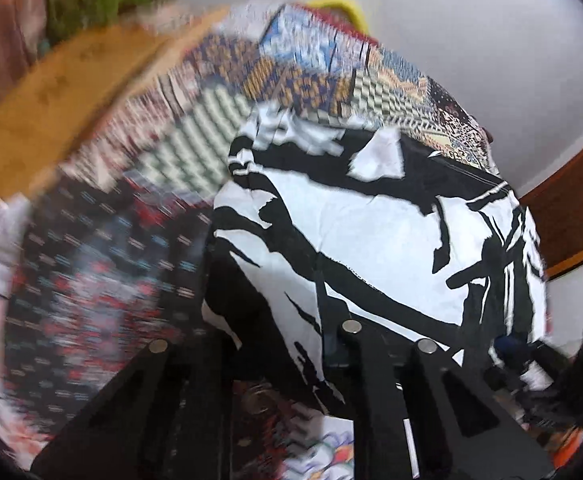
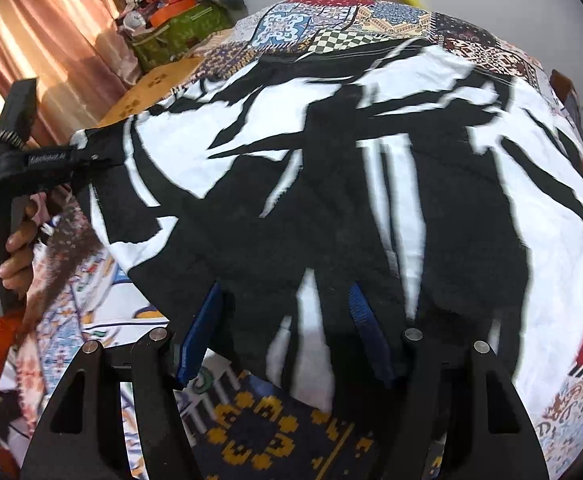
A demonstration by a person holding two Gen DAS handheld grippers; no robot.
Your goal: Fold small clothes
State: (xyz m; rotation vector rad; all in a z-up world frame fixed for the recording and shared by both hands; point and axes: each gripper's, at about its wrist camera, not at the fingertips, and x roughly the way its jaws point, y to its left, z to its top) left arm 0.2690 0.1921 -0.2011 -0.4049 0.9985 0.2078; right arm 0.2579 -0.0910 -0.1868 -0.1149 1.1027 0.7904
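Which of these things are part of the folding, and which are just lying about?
In the job: black-and-white garment; left gripper, clamped on its corner; right gripper, jaws apart over its near edge.

Lying about: patchwork bedspread; green bag; pink curtain.

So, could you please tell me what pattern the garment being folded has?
The garment is white with bold, jagged black streaks; the right wrist view shows it best.

Your left gripper (image 1: 339, 344) has its jaws nearly closed on the near edge of a black-and-white garment (image 1: 379, 232), spread over a blurred patchwork cloth (image 1: 103, 272).
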